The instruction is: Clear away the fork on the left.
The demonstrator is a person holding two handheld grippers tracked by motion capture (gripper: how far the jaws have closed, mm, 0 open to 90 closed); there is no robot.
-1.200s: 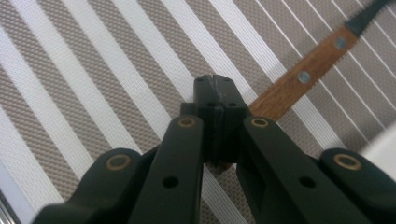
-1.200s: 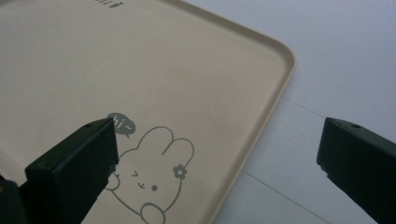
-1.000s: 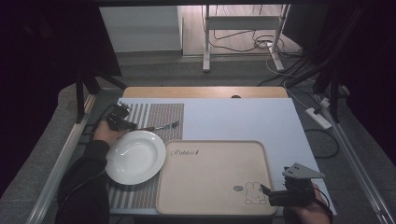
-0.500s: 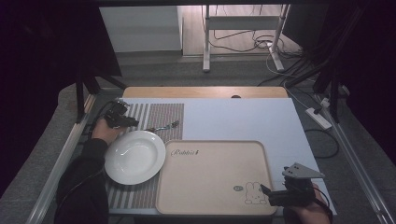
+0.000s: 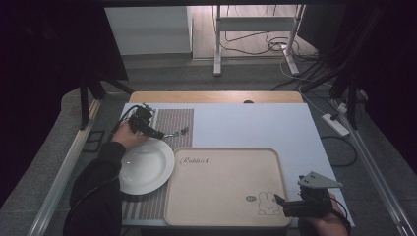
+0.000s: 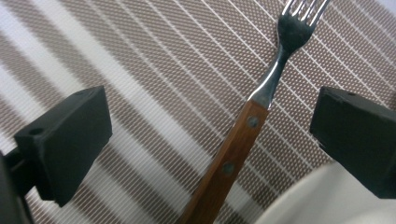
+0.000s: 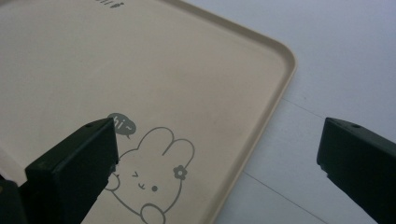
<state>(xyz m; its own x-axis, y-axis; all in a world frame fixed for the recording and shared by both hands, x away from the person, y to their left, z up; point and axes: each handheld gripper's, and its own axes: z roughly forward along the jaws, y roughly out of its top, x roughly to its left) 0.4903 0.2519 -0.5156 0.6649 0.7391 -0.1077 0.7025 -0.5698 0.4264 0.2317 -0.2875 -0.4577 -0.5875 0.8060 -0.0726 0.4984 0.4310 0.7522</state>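
A fork point(image 6: 243, 135) with a wooden handle and metal tines lies on a brown-and-white striped placemat point(image 6: 140, 70). My left gripper point(image 6: 210, 130) stands open astride the handle. Its jaws have just been opening and the pads stay clear of the wood. In the high view the left gripper point(image 5: 160, 133) sits at the fork's point(image 5: 178, 132) handle end, just behind the white plate point(image 5: 146, 167). My right gripper point(image 7: 219, 154) is open with nothing between its jaws, over the near right corner of the beige tray point(image 7: 140, 70) with the rabbit drawing. The high view shows the right gripper point(image 5: 281, 201) at that corner.
The tray point(image 5: 226, 177) lies in the middle of the pale blue table top point(image 5: 246, 123), right of the plate. The plate's rim point(image 6: 322, 200) lies close under the left gripper's right jaw. Cables and a power strip point(image 5: 337, 124) lie off the table's right side.
The left hand and its gripper have moved to the right along the placemat, up to the fork's handle. The right gripper has stayed where it was.
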